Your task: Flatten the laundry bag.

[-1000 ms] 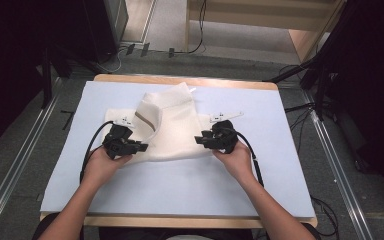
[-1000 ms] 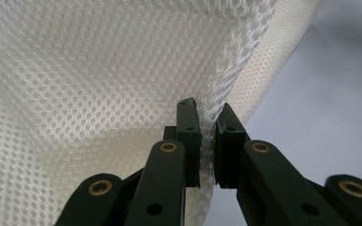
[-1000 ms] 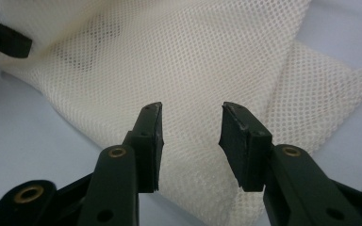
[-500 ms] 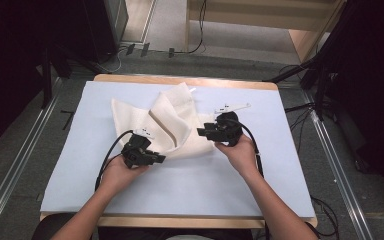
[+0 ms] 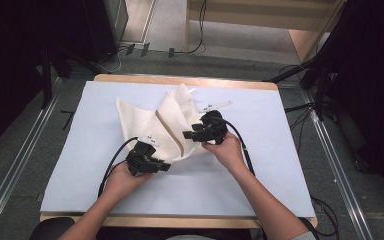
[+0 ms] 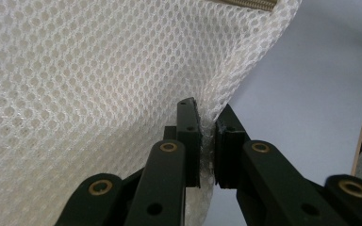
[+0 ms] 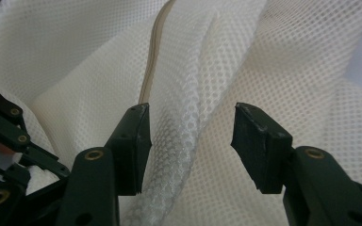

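Observation:
A white mesh bag (image 5: 166,122) with a beige zipper (image 7: 152,61) lies bunched on the pale blue table cover (image 5: 260,165). My left gripper (image 5: 163,166) sits at the bag's near corner, its jaws shut on the mesh edge (image 6: 208,123). My right gripper (image 5: 188,135) is at the bag's right side. In the right gripper view (image 7: 191,136) its jaws have just been opening and stand apart around a raised fold of mesh (image 7: 179,141), with the pads off it. The left gripper (image 7: 4,136) shows at that view's left edge.
A small white strip (image 5: 216,105) lies on the cover just behind the right gripper. The table's wooden edge (image 5: 180,79) runs along the far side. Cables (image 5: 190,47) and dark equipment (image 5: 100,25) stand on the floor beyond it.
The left gripper has carried the mesh corner right and toward the near edge, bunching the bag into raised folds. The right gripper has shifted slightly left and its jaws have parted.

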Motion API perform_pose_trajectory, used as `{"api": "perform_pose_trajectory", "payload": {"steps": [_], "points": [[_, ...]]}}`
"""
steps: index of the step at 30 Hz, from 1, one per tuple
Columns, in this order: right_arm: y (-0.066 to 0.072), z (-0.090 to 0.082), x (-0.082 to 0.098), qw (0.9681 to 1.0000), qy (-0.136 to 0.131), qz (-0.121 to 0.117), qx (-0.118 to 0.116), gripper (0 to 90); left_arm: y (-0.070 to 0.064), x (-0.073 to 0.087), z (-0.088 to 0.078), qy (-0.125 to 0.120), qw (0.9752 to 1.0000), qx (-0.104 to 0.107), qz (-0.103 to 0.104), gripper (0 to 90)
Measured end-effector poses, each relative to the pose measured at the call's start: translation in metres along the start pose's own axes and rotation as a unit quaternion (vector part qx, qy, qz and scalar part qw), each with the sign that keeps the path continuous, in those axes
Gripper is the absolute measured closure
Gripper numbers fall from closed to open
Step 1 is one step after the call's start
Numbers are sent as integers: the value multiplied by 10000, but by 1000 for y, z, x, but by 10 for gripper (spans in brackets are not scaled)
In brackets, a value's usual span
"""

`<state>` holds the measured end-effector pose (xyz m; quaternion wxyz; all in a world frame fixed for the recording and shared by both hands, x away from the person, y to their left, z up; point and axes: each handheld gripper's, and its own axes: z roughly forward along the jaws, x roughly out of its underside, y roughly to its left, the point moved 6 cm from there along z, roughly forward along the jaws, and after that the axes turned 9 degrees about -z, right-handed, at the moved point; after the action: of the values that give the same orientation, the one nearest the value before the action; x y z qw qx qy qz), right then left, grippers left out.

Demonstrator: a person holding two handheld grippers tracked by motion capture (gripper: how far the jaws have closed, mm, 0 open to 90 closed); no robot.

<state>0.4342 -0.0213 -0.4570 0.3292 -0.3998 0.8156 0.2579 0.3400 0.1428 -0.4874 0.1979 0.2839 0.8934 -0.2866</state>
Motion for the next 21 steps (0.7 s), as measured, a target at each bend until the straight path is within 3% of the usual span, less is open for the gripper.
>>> {"api": "perform_pose_trajectory", "payload": {"steps": [4, 6, 9, 12, 17, 21], "points": [[6, 8, 1, 9997, 127, -10, -211, 784, 2, 1, -4, 17, 9999, 64, -99, 809], [9, 8, 1, 9996, 141, -74, -228, 833, 2, 1, -9, 9, 9996, 218, -157, 762], [11, 7, 0, 9995, 144, -101, -275, 846, 2, 1, -16, 7, 9993, 301, -216, 666], [11, 7, 1, 9994, 174, -137, -251, 846, 5, 1, -37, -127, 9988, 334, -327, 616], [13, 5, 1, 9995, 171, -182, -204, 842, 18, -1, -66, -400, 9983, 48, -424, 587], [16, 3, 0, 9995, 152, -204, -194, 842, 35, -3, -83, -576, 9961, -264, -607, 555]]}}
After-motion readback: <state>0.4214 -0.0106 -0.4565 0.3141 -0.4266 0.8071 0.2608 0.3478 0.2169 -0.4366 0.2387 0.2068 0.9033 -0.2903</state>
